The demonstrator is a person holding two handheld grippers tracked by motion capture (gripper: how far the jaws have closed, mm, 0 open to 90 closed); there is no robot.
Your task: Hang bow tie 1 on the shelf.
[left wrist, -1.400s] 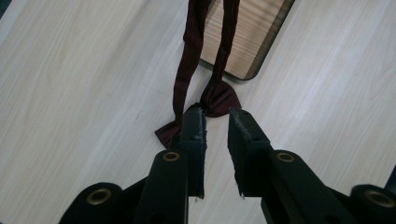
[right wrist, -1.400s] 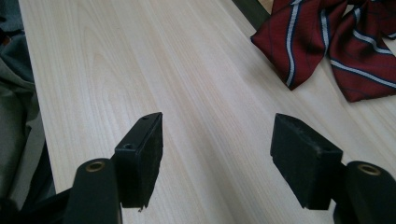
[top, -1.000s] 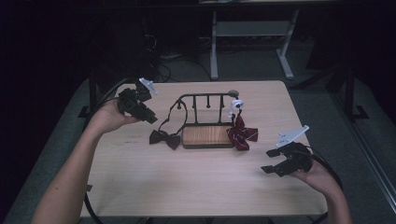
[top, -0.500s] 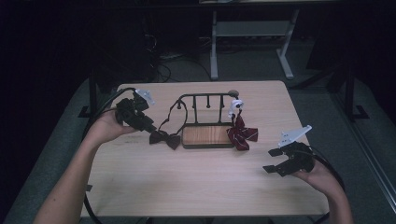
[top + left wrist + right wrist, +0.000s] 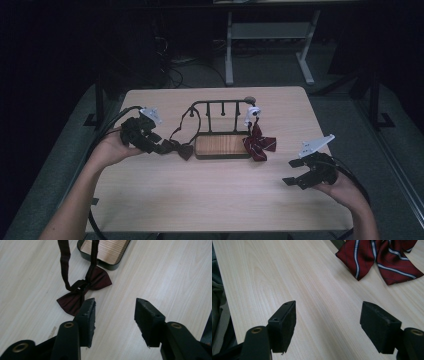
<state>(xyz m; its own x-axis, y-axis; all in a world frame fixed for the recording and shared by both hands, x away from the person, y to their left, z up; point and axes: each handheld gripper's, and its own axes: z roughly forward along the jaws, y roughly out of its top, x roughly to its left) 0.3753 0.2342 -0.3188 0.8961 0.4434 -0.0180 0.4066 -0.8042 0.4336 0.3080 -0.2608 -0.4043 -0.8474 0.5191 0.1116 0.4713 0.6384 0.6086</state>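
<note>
A dark maroon bow tie lies flat on the table, its strap looped up over a black metal rack with a wooden base. My left gripper is open just short of the bow tie, one fingertip nearly touching a wing. A red striped bow tie rests against the rack's right end. Near the table's front right, my right gripper is open over bare wood, well short of the striped bow.
The light wooden table has bare room in front of the rack. A white clip-like piece sits at the rack's right end. Cables trail from both grippers. A metal frame stands on the floor behind the table.
My left gripper has moved right and toward me, from the table's back left to the maroon bow tie. The right gripper has barely shifted.
</note>
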